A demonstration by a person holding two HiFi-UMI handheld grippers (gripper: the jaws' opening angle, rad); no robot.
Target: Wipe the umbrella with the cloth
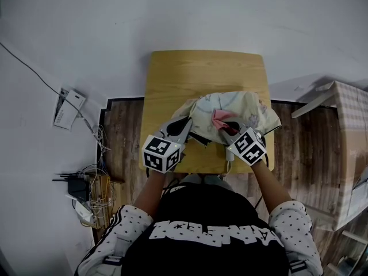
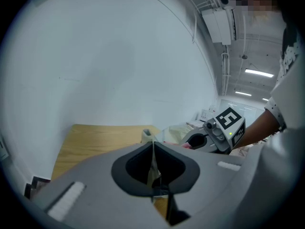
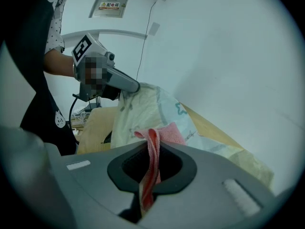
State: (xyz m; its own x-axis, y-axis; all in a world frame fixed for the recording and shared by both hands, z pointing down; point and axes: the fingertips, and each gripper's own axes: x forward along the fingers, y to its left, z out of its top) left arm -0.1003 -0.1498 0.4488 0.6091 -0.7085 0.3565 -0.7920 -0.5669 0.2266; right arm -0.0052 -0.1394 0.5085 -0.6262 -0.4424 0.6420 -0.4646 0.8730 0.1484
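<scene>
A pale patterned umbrella (image 1: 241, 111) lies bunched on the small wooden table (image 1: 172, 73), over its near right part. My left gripper (image 1: 181, 128) is shut on an edge of the umbrella's fabric (image 2: 153, 168) and holds that edge up at the left. My right gripper (image 1: 230, 126) is shut on a pink cloth (image 3: 151, 163), whose free end rests against the umbrella (image 3: 143, 109) in the right gripper view. The pink cloth (image 1: 221, 118) shows on top of the fabric in the head view. In the left gripper view the right gripper (image 2: 198, 141) sits just right of the umbrella (image 2: 178, 131).
The table stands against a white wall (image 1: 184, 16). On the floor at the left lie a white box (image 1: 69, 108), cables and a power adapter (image 1: 77, 186). A checked piece of furniture (image 1: 351, 148) stands at the right, with a white board (image 1: 313, 103) leaning beside it.
</scene>
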